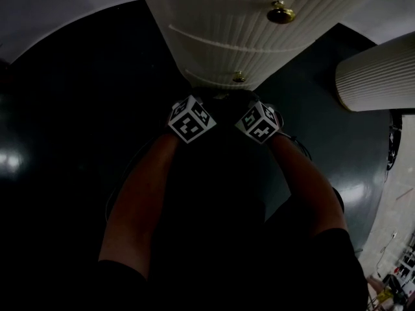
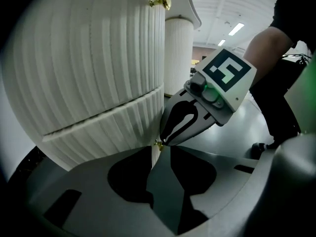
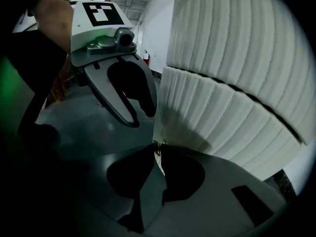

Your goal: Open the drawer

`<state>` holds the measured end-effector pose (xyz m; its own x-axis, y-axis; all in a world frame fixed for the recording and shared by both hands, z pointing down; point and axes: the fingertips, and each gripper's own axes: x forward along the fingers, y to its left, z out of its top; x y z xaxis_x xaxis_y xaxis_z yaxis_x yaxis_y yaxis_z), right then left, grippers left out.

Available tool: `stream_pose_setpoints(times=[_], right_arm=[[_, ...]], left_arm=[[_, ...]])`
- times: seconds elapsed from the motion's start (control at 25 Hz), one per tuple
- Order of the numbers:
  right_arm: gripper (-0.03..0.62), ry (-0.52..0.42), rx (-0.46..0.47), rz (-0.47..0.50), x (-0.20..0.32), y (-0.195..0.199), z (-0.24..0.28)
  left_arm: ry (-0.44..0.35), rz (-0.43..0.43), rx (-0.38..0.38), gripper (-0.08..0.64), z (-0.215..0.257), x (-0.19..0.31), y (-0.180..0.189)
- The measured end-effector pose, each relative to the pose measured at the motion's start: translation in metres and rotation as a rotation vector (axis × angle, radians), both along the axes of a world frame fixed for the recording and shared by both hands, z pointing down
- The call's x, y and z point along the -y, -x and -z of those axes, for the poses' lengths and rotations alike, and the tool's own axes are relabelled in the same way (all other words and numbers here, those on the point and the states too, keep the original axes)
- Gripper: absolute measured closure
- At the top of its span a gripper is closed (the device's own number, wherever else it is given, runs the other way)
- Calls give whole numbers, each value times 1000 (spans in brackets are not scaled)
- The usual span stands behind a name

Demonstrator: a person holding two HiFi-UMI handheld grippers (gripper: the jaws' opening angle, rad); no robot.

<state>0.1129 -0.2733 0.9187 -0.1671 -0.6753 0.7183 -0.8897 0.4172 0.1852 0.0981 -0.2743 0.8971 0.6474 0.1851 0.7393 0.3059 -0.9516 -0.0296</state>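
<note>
Right claw (image 3: 157, 149) pinches drawer knob (image 3: 157, 144); left claw (image 3: 142, 119) alongside.

Left gripper (image 1: 206, 106) and right gripper (image 1: 245, 107) sit side by side just under the lower knob (image 1: 239, 77) of the white ribbed cabinet (image 1: 214, 24), with another knob (image 1: 281, 12) well above it.

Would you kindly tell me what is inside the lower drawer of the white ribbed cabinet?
Nothing inside shows. The lower drawer looks closed: only its ribbed front and small brass knob are visible; any contents are hidden behind it.

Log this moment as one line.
right gripper: shut on brass knob | left gripper: open beside it | lower drawer: closed
</note>
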Motion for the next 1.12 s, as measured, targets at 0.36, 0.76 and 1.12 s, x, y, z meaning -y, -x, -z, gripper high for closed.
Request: stream_pose_setpoints(times=[0.36,0.76,1.12], right_arm=[[574,-6,-5,9,6,12,-7],[571,64,38,46,-21,38,6],[572,-85,21,27,-36,-4,116]], left_arm=[[47,-112,-38,443,17,-13,18],[319,-262,-128,479,128,-28,44],[95,36,-194,508,139,27,67]])
